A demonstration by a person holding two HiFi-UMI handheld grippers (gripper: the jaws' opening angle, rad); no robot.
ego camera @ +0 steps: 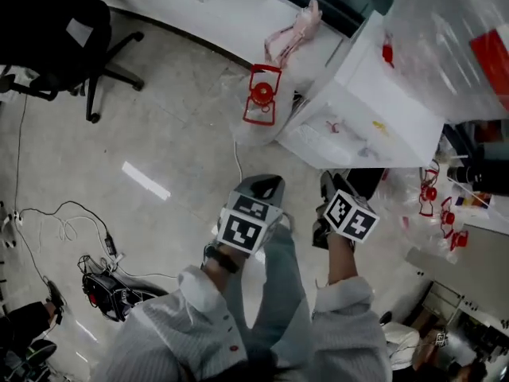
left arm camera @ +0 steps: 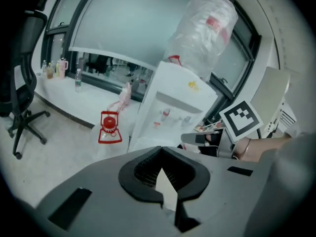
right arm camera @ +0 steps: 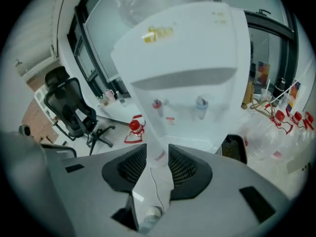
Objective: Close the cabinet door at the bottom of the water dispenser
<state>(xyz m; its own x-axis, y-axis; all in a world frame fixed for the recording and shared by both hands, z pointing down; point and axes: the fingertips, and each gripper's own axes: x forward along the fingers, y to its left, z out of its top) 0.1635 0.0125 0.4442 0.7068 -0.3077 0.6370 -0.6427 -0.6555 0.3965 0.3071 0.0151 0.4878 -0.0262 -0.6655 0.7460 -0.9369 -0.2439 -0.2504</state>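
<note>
The white water dispenser (ego camera: 374, 110) stands at the upper right of the head view, with a plastic-wrapped bottle (ego camera: 445, 46) on top. From there I cannot make out its bottom cabinet door. Both grippers hang side by side over the floor just in front of it, held up near the person's chest. The left gripper (ego camera: 266, 185) points at the dispenser (left arm camera: 173, 107); its pads meet at the tips (left arm camera: 161, 154) and hold nothing. The right gripper (ego camera: 329, 185) faces the dispenser's taps (right arm camera: 180, 107). Its jaws (right arm camera: 157, 154) stand apart with nothing between them and hide the dispenser's lower part.
A black office chair (ego camera: 64, 38) stands at the far left. A red-capped empty bottle (ego camera: 262, 94) sits left of the dispenser beneath a white counter (ego camera: 207, 14). Cables and a dark bag (ego camera: 103, 289) lie on the floor. More empty bottles (ego camera: 437, 205) and a dark bin (right arm camera: 234, 149) are to the right.
</note>
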